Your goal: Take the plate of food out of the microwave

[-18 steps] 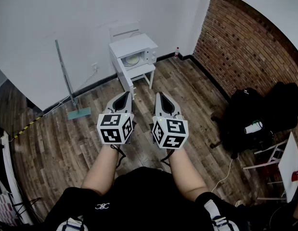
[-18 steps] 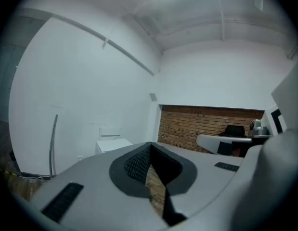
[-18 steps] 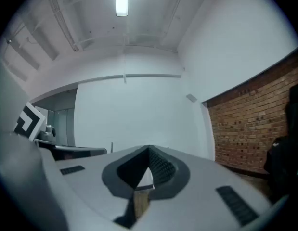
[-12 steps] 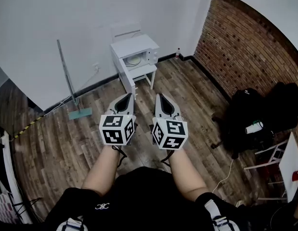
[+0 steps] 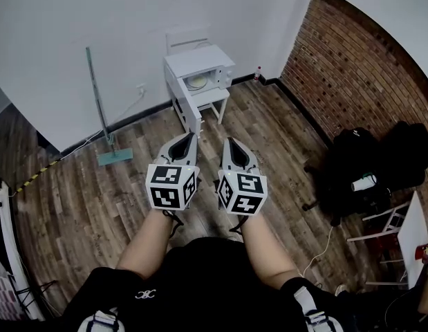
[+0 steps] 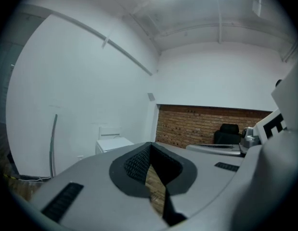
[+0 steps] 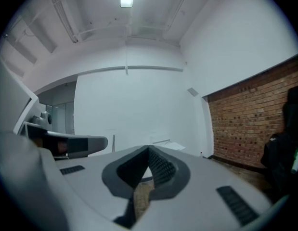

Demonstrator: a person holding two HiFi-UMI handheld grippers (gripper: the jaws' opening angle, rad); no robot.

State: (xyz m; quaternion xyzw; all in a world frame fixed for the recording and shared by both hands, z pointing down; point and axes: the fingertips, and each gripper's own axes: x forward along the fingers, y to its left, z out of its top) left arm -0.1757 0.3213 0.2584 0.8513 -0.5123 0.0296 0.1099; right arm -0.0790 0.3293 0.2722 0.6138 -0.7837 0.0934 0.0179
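Across the room a white microwave stands on a small white table by the wall, its door open. Inside lies a pale plate; what is on it is too small to tell. My left gripper and right gripper are held side by side in front of me, well short of the microwave, pointing towards it. Both are shut with nothing between their pads. In the left gripper view the microwave shows just left of the closed tips. The right gripper view has the closed tips in front of the white wall.
A mop leans on the wall left of the microwave. A brick wall runs along the right, with a black chair and bags before it. A white table shows at the right edge, and a small bottle stands in the corner.
The head view has shifted a little: the microwave and mop now sit slightly further right and lower. Both grippers stay shut and side by side, barely moved.
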